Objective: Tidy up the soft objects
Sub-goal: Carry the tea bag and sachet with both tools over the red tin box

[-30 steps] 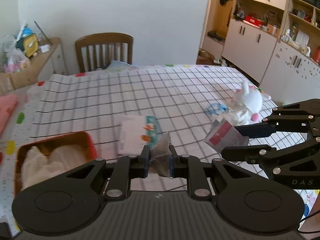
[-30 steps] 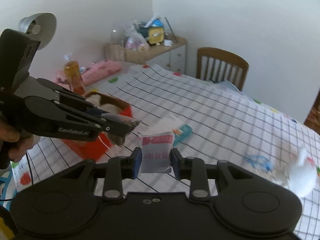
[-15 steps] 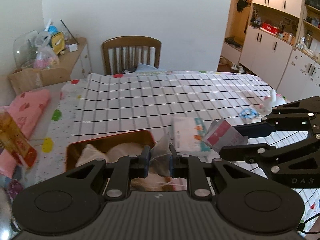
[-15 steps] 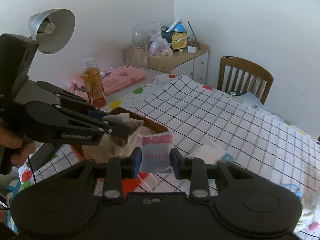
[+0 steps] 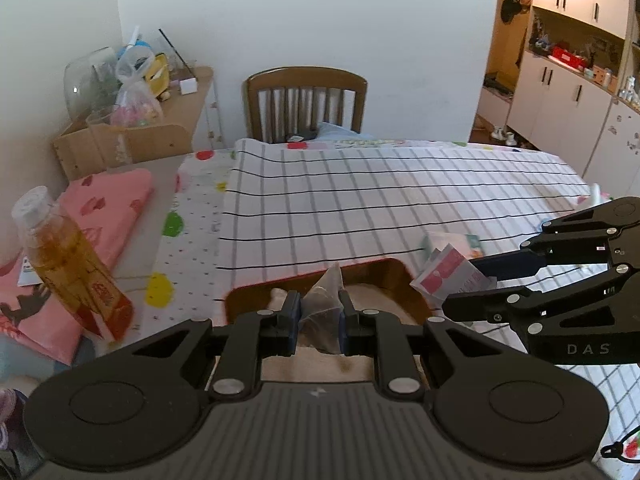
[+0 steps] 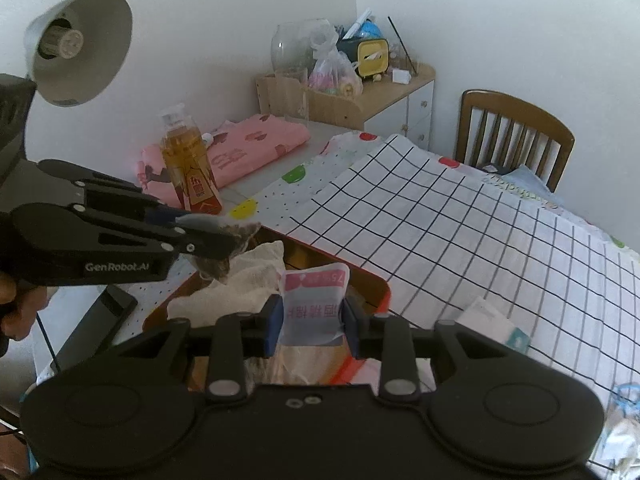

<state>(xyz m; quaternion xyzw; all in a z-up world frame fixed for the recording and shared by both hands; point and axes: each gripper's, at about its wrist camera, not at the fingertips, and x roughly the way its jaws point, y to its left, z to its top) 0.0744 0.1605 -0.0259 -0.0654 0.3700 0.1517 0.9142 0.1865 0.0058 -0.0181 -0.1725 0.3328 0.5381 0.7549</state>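
My left gripper (image 5: 319, 322) is shut on a grey mesh tea bag (image 5: 322, 316) and holds it above the red tray (image 5: 394, 266). My right gripper (image 6: 312, 322) is shut on a white and pink sachet (image 6: 314, 304), also above the tray (image 6: 382, 284). A white cloth (image 6: 244, 280) lies in the tray. In the left wrist view the right gripper (image 5: 460, 286) holds the sachet (image 5: 448, 280) at the tray's right rim. In the right wrist view the left gripper (image 6: 236, 236) holds the tea bag (image 6: 224, 256) over the cloth.
An orange drink bottle (image 5: 70, 264) stands left of the tray on a folded pink cloth (image 5: 100, 208). A tissue pack (image 6: 496, 326) lies right of the tray on the checked tablecloth (image 5: 380, 200). A wooden chair (image 5: 306, 100) stands at the far edge. A lamp (image 6: 78, 48) hangs at the left.
Both grippers have moved left across the table with their loads, from beside the tissue pack to above the red tray. The bottle and pink cloth have come into view.
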